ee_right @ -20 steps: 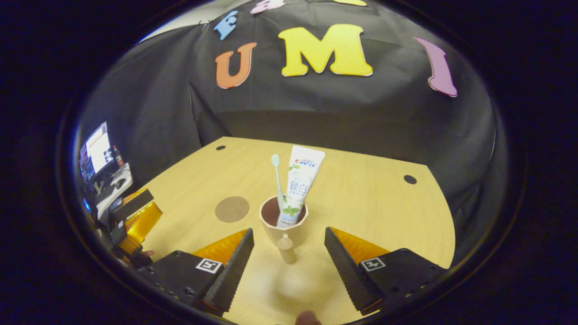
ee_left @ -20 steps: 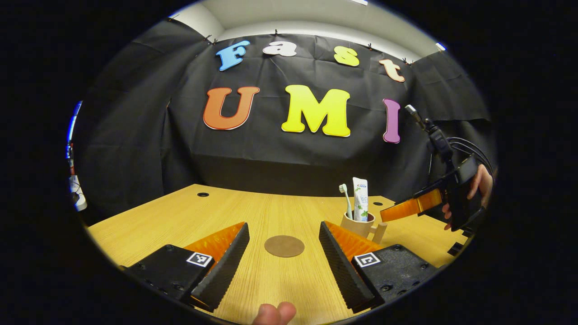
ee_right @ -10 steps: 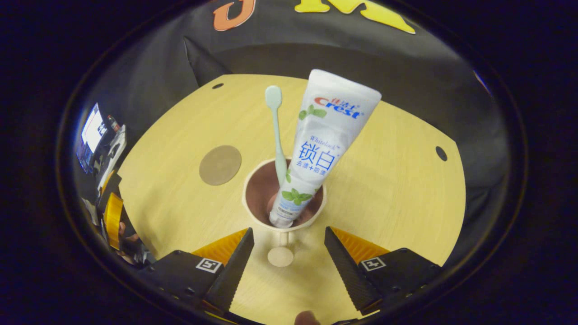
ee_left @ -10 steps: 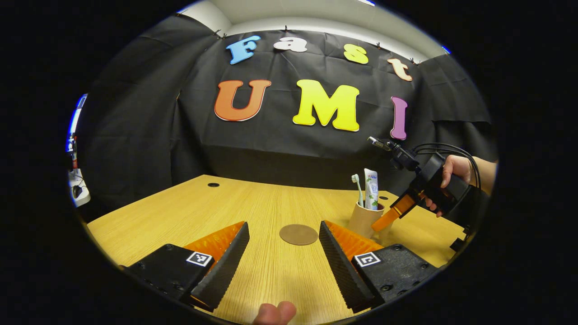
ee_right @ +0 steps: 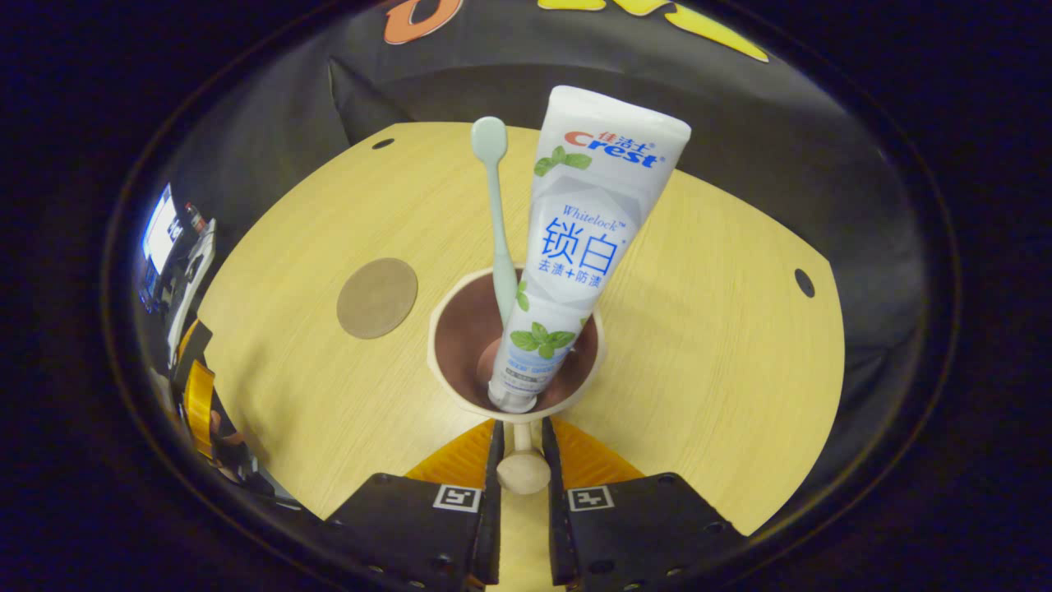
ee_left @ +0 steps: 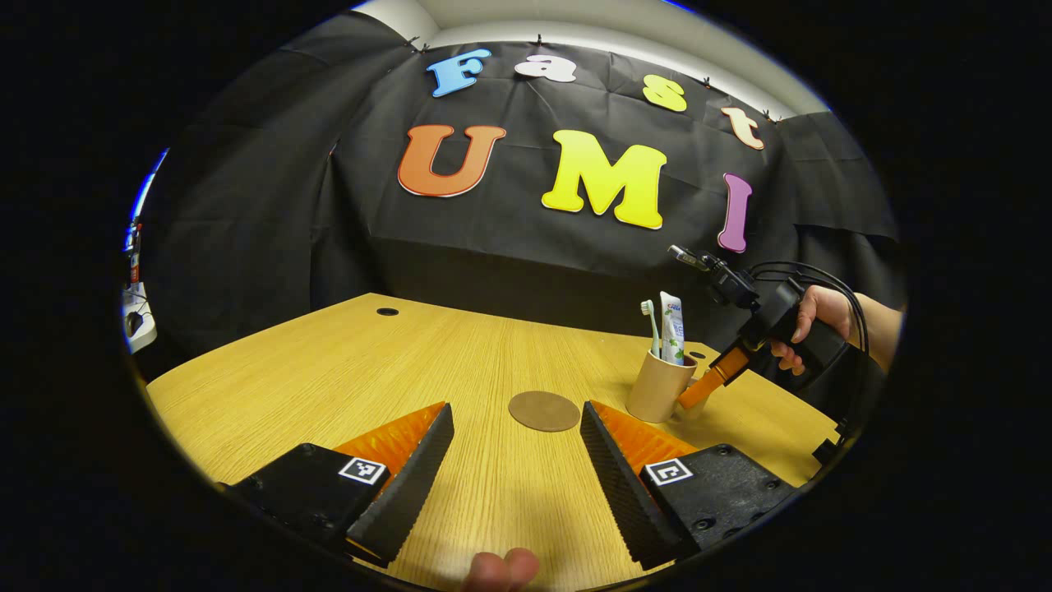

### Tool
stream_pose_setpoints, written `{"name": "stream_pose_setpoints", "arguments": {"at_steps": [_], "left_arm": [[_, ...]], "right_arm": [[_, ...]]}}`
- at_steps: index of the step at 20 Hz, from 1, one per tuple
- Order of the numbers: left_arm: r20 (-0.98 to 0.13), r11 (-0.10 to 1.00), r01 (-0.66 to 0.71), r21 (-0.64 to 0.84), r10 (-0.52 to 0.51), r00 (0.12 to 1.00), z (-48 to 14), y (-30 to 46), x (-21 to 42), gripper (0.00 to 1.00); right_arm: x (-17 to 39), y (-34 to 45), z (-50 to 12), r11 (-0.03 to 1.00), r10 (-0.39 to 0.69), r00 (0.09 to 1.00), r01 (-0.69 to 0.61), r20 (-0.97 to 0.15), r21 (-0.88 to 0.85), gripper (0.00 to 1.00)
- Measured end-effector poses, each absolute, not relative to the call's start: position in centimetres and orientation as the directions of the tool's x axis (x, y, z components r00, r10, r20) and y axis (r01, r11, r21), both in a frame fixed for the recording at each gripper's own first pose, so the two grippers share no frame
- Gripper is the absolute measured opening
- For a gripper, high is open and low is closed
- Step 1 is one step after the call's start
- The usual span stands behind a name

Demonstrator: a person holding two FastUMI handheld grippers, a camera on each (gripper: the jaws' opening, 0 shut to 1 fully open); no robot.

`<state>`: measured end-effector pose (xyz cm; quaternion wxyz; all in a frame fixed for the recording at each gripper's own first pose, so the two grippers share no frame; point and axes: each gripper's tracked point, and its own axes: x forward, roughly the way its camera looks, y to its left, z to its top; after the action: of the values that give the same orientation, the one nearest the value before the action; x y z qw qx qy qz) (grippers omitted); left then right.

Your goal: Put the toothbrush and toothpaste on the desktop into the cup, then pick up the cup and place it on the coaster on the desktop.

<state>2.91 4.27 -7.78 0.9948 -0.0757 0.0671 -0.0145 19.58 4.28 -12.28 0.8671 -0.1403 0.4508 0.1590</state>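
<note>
A: What is the setting?

B: A pale wooden desktop (ee_left: 345, 362) with a straight grain and small round cable holes, closed in behind by a black cloth wall (ee_left: 271, 214).

A: Going left to right in the left gripper view, what is there?

B: The left gripper (ee_left: 516, 460) sits low over the near edge of the desktop, its two fingers spread wide with nothing between them but bare wood. Just beyond the gap lies the round, flat brown coaster (ee_left: 544, 410), with nothing on it. To the right of the coaster stands the beige cup with a side handle (ee_left: 660, 386), on the desktop and apart from the coaster. Farther right, a hand (ee_left: 809, 325) holds the right gripper (ee_left: 694, 395), which slants down to the cup's right side.

A: What is in the cup?

B: The pale green toothbrush (ee_right: 493, 214) stands on the left, head up, and the white toothpaste tube with green leaves printed on it (ee_right: 575, 238) leans beside it on the right, cap down at the bottom of the cup (ee_right: 444, 362).

A: And in the right gripper view, how does the gripper meet the cup?

B: The right gripper (ee_right: 519, 473) is clenched on the cup's handle (ee_right: 523, 470): both fingers press against the knob of it from either side, right below the rim. The coaster (ee_right: 377, 287) lies to the left of the cup.
</note>
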Motion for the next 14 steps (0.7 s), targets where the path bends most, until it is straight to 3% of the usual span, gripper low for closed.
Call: {"name": "stream_pose_setpoints", "arguments": {"at_steps": [6, 14], "left_arm": [[-0.137, 0.989, 0.008, -0.147, -0.029, 0.990, -8.2, 5.2, 2.2, 0.98], [-0.146, 0.992, -0.021, -0.127, 0.002, 0.989, -8.4, 7.5, 0.6, 0.98]], "right_arm": [[20.3, 5.1, -11.8, 0.915, 0.162, 0.605, -0.388, -0.779, -0.111, 0.09], [21.0, 4.4, -12.0, 0.874, 0.233, 0.644, -0.468, -0.729, -0.134, 0.08]]}}
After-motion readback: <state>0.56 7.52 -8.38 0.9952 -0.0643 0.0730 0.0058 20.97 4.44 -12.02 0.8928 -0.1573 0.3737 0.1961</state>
